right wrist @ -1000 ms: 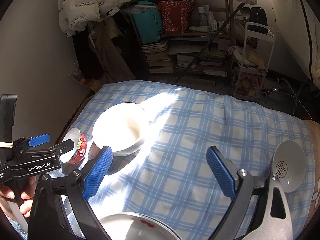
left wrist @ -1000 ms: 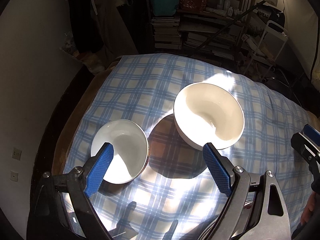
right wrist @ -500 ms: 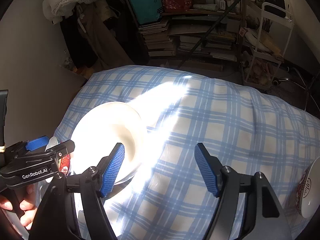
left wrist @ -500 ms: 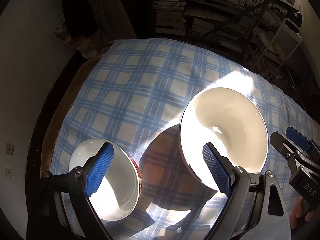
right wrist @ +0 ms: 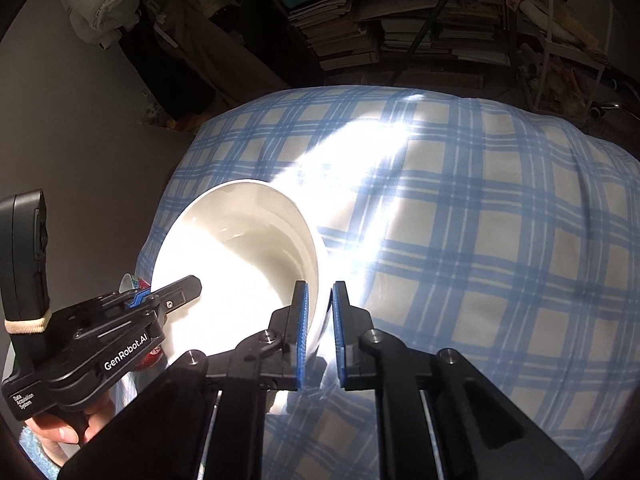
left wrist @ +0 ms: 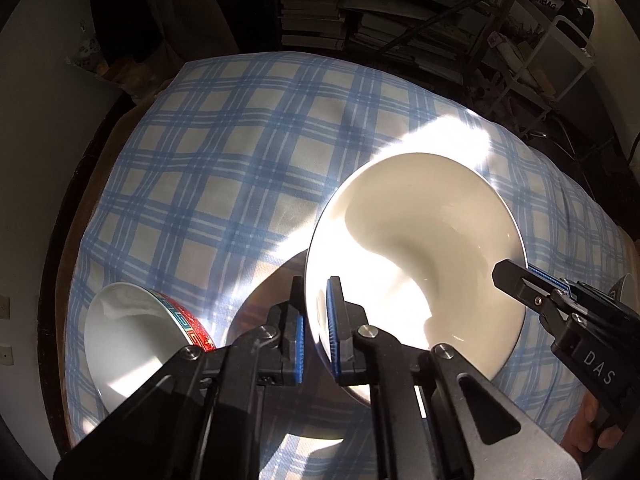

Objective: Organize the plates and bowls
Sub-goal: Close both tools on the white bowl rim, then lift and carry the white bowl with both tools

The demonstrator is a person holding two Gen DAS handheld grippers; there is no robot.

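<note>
Both grippers have just closed on the big white bowl (left wrist: 416,248): the left gripper (left wrist: 316,330) pinches its near-left rim, the right gripper (right wrist: 319,330) its right rim. The bowl sits near the left edge of the checked tablecloth (right wrist: 480,220); a small red-patterned bowl (left wrist: 132,332) lies just beside it at that edge. The cloth's far and right stretches lie open.

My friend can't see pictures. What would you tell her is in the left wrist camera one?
The left gripper pinches the near rim of a big white bowl on a blue checked cloth, while the right gripper grips the rim opposite. A smaller bowl with a red patterned outside sits to the left.
</note>
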